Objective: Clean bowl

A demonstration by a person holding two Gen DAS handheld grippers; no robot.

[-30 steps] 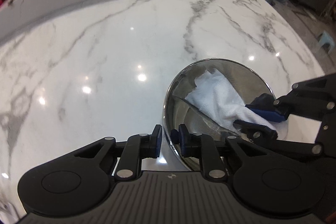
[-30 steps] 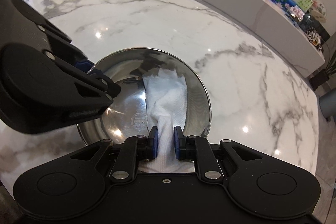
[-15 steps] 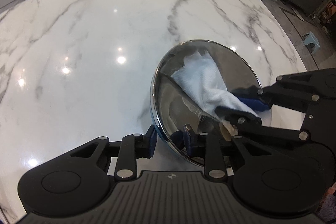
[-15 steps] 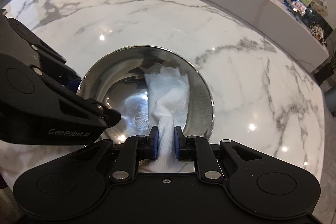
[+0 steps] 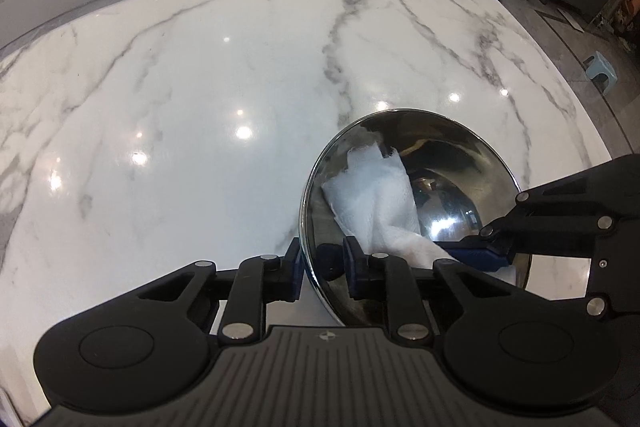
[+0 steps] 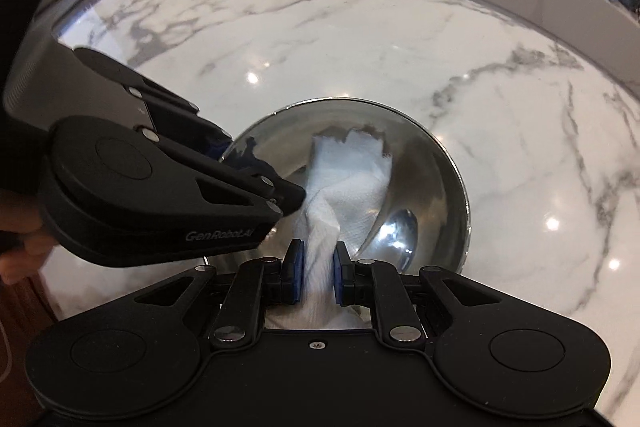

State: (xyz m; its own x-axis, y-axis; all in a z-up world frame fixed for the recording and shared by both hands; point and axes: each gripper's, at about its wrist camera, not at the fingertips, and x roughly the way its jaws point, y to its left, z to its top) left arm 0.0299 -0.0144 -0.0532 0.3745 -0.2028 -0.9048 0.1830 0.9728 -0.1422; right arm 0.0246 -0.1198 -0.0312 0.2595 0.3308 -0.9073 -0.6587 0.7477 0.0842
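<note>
While left tool clamps bowl rim | right tool pinches towel | "GenRobot.AI", apparently.

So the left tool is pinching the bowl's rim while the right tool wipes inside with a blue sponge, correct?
Not quite. The right tool holds a white paper towel, not a blue sponge; the right wrist view shows it clamped between the pads. The rest stands: the left tool grips the rim of the steel bowl.
</note>
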